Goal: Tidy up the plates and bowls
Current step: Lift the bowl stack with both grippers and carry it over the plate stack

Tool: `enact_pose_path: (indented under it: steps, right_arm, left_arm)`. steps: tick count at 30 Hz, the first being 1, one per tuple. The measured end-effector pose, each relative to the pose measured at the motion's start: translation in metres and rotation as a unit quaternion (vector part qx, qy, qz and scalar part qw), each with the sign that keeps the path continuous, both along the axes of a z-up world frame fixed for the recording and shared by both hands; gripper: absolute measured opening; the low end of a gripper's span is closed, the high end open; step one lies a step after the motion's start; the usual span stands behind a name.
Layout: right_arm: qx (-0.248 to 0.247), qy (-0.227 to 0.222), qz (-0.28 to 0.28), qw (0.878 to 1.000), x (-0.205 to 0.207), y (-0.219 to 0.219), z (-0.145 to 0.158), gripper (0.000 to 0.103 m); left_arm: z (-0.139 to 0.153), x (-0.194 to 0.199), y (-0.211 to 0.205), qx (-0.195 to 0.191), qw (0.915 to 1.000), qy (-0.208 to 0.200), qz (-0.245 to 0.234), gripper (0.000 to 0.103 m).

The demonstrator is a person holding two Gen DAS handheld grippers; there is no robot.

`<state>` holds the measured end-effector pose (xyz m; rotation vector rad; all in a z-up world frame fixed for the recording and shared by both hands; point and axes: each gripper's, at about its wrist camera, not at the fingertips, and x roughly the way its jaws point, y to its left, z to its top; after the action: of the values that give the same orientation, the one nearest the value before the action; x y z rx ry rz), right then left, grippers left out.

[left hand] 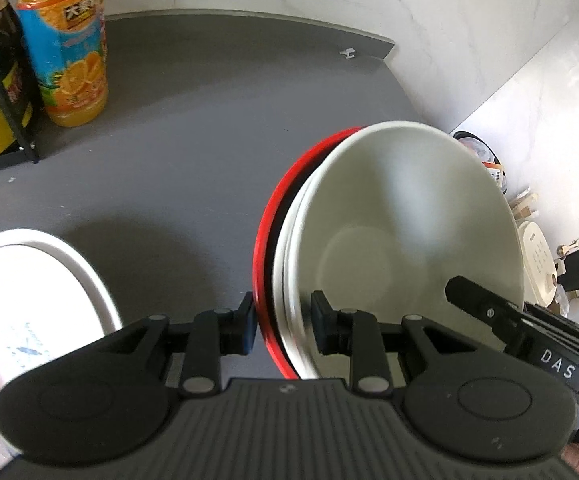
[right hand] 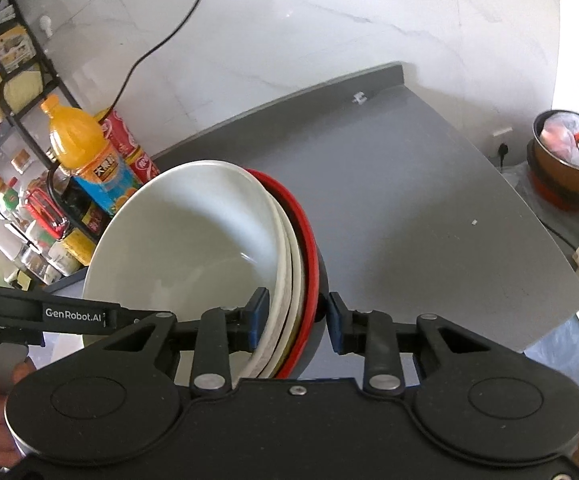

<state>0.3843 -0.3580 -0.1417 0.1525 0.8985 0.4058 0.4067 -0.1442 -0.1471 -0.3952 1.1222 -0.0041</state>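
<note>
A grey tabletop (right hand: 429, 184) meets a white marble-veined wall (right hand: 329, 12) at 12 o'clock. A black wire rack (right hand: 21, 92) of bottles and packets stands at 9 o'clock; daylight glares at 3 o'clock.

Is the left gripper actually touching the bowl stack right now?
Touching. The left wrist view shows the left gripper with its fingers pressed on either side of the bowl stack rim: one against the red outer bowl, one inside the white bowl.
</note>
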Motion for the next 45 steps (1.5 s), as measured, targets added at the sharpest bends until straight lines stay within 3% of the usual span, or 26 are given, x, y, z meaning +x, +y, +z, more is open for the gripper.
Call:
enact_pose_path:
  steps: [16, 25, 45]
  right_arm:
    - [0.007, -0.013, -0.010, 1.000, -0.024, 0.073, 0.006, 0.029]
    - [0.007, -0.013, 0.014, 1.000, -0.035, 0.114, 0.009, 0.029]
    - [-0.007, 0.043, 0.079, 0.996, -0.058, 0.202, -0.018, 0.029]
  left_arm:
    - [0.014, -0.021, 0.077, 0.003, 0.9997, -0.025, 0.000, 0.026]
    - [0.021, -0.042, 0.120, 0.008, 0.9992, -0.031, 0.022, 0.026]
    - [-0.009, -0.100, 0.215, -0.010, 0.9965, 0.017, 0.081, 0.026]
